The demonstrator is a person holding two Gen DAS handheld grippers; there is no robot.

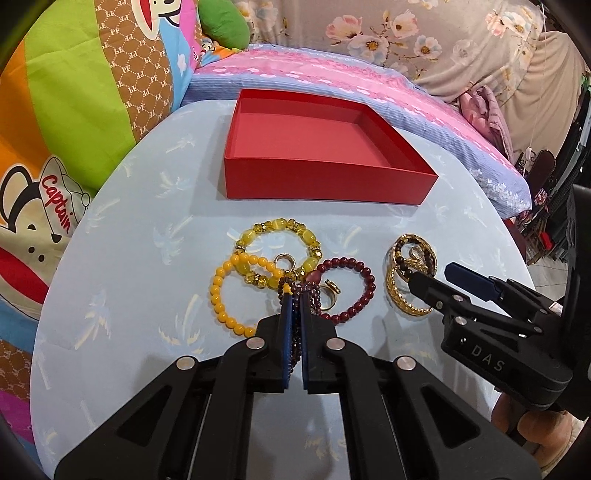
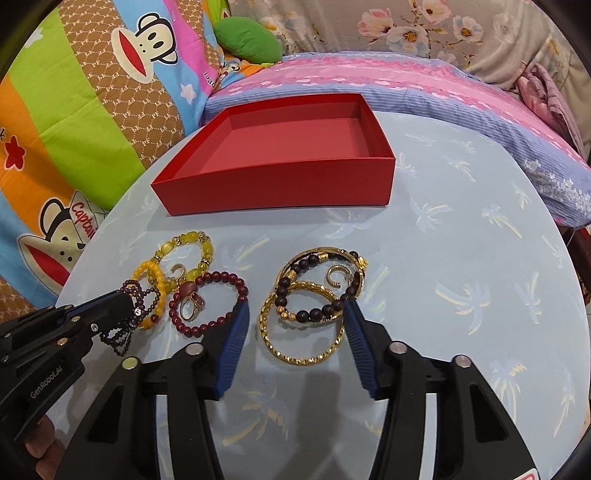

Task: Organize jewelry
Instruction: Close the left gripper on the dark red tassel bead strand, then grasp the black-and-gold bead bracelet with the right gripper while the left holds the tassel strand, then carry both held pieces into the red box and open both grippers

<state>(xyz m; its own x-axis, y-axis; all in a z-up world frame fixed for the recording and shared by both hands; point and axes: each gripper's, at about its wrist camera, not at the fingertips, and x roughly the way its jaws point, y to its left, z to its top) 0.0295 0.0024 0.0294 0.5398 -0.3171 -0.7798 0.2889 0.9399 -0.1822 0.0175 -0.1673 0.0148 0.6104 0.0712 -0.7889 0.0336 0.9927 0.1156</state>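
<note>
An open red box (image 1: pixel 314 147) (image 2: pixel 280 155) stands at the far side of the round table. Before it lie yellow bead bracelets (image 1: pixel 236 291) (image 2: pixel 184 251), a dark red bead bracelet (image 1: pixel 358 288) (image 2: pixel 221 295), rings (image 1: pixel 328 295) (image 2: pixel 190 308) and gold bangles with a dark bead bracelet (image 1: pixel 406 273) (image 2: pixel 314 295). My left gripper (image 1: pixel 295 299) (image 2: pixel 129 306) is shut on a purple bead bracelet (image 1: pixel 295 332) (image 2: pixel 125 332). My right gripper (image 2: pixel 295 314) (image 1: pixel 432 275) is open, its fingers on either side of the gold bangles.
The table (image 1: pixel 147 258) (image 2: pixel 461 277) has a pale blue cloth with palm prints. Behind it lie colourful cartoon bedding (image 1: pixel 74 110), a pink and blue pillow (image 2: pixel 406 85) and floral fabric (image 1: pixel 406 33).
</note>
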